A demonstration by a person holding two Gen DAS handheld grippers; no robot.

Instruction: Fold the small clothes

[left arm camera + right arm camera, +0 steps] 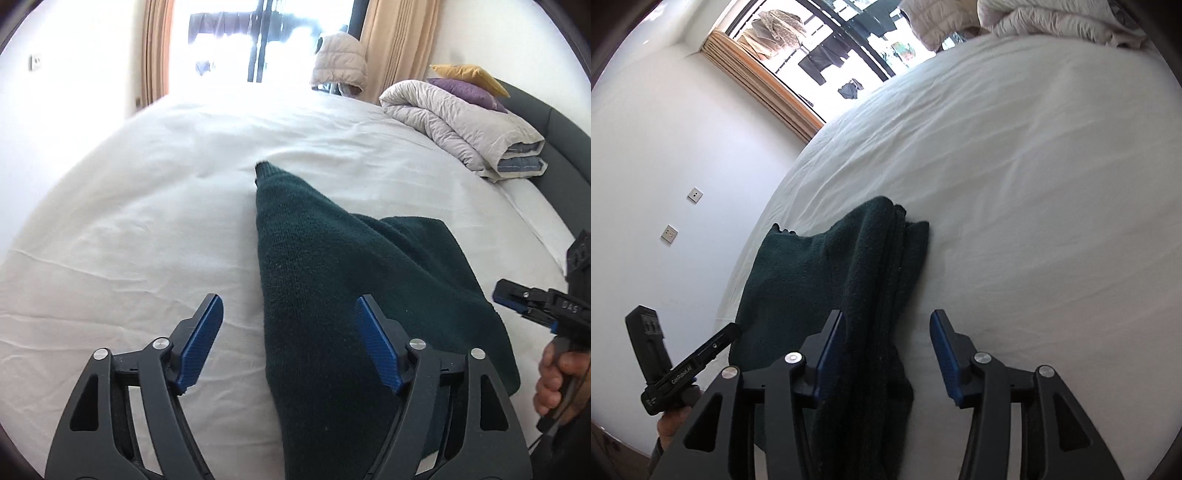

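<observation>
My right gripper (888, 345) is open over the dark green sweater (834, 280) on the white bed (1034, 184). The cloth lies between my blue pads (942, 354). My left gripper (701, 354) is beside it.

One dark green knitted garment (332, 266), two hand-held grippers, one folded duvet (461, 122), two cushions (469, 83), two wall sockets (694, 194)

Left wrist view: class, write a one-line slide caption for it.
Open left gripper over a folded dark green sweater on a white bed, right gripper alongside.
</observation>
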